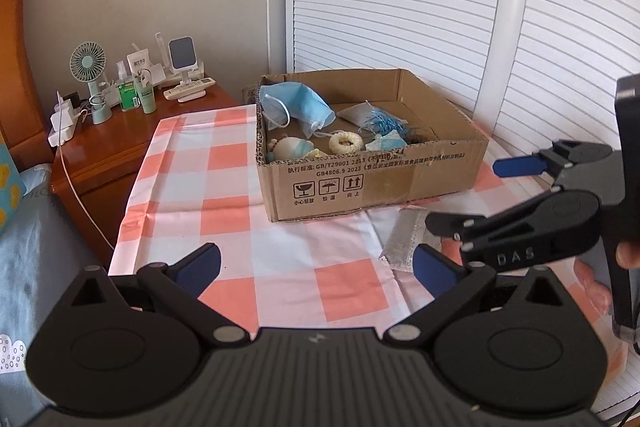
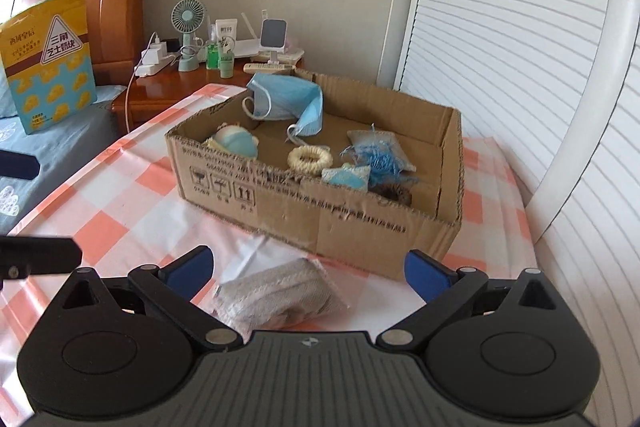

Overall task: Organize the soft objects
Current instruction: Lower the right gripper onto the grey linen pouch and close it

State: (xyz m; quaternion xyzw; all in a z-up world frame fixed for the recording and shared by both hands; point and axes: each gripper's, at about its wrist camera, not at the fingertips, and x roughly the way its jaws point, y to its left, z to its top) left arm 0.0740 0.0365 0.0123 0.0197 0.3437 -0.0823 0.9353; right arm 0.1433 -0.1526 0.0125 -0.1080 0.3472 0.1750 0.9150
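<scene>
Both claws gape: right claw (image 2: 308, 269) over packet (image 2: 280, 293), beside box (image 2: 320, 223).

grey packet (image 2: 280, 297): near end hidden under right tongs' body | dark item (image 2: 394, 195) in box corner: too shadowed to tell | box print (image 2: 352, 213): blurred | bedside labels: too small

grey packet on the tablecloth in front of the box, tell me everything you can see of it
The grey packet is a soft, flat, oblong pouch of pale grey, woven-looking fabric, seemingly inside a clear wrapper. It lies flat on the pink-and-white checked tablecloth, outside the cardboard box and just in front of its near wall, not touching it. The right hand-held gripper hangs open above it, a blue finger on either side; contact cannot be seen.
</scene>
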